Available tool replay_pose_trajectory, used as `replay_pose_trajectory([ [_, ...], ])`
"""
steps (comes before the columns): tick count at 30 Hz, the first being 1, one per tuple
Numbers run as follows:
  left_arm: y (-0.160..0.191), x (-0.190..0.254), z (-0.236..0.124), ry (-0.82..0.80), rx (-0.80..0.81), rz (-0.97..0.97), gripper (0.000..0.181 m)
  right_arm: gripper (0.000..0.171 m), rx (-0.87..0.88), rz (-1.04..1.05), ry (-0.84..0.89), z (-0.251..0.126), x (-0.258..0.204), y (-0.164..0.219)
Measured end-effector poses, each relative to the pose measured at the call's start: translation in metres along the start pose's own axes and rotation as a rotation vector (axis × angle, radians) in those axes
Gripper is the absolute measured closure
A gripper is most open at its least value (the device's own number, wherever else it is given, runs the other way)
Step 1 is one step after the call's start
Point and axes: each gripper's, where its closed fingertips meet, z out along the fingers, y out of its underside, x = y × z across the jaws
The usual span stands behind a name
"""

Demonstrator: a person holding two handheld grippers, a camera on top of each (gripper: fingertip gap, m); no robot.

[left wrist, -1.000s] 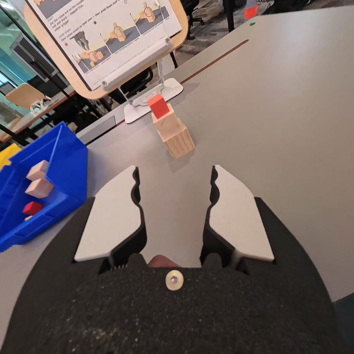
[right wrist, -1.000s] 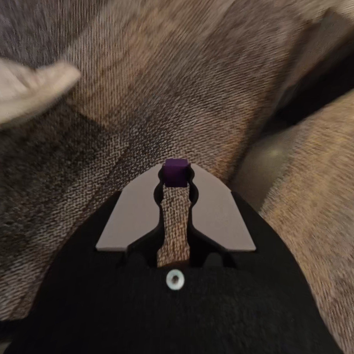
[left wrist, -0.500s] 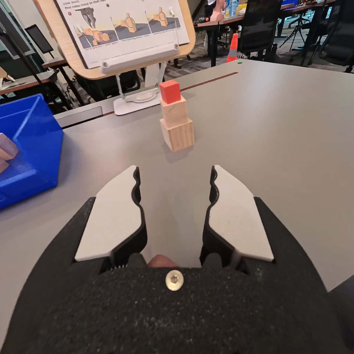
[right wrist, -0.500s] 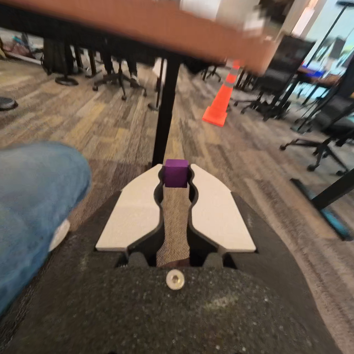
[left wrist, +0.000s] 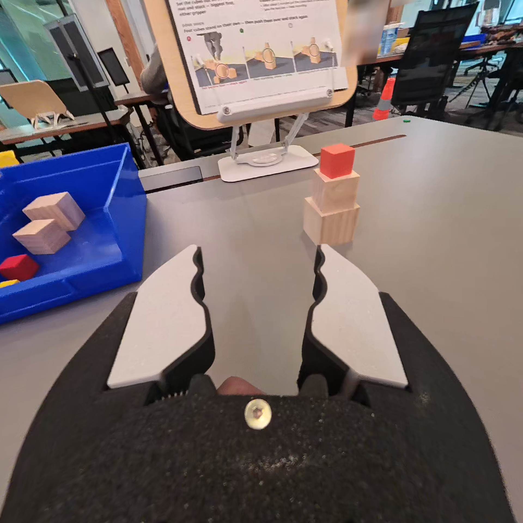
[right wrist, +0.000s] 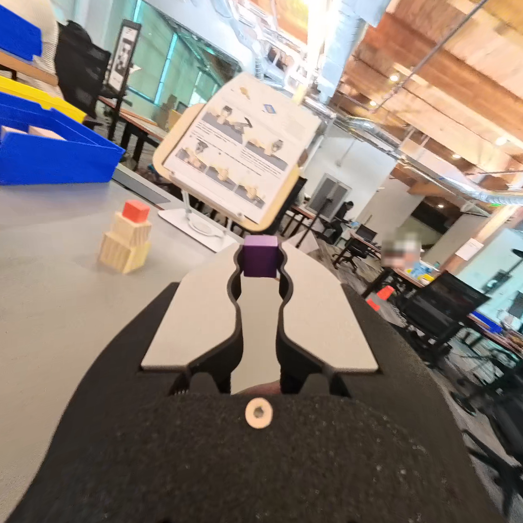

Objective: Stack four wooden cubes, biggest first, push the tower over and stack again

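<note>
Right gripper clamping purple cube, left gripper wide

Blue bin — left side cropped

The right claw pinches a purple cube at its tips, with a three-cube tower on the desk.

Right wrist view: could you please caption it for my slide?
Right gripper carries purple cube toward three-cube tower.
</note>
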Motion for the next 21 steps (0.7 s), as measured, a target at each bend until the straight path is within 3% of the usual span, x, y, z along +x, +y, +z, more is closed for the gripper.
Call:
replay_pose_trajectory([
  [4,0.006,0.001,0.013,0.035,-0.031,-0.079,0.104,0.149,-0.043,0.039,-0.160,0.081,-0.038,-0.013],
  [9,0.012,0.008,0.015,0.085,-0.044,-0.072,0.103,0.149,-0.212,-0.053,-0.437,0.142,-0.089,-0.004],
  [16,0.015,-0.002,0.014,0.034,-0.052,-0.065,0.103,0.149,-0.470,-0.335,-0.962,0.201,-0.144,0.008],
  [21,0.017,-0.006,0.015,0.014,-0.067,-0.070,0.104,0.149,-0.675,-0.515,-1.270,0.204,-0.166,0.030],
])
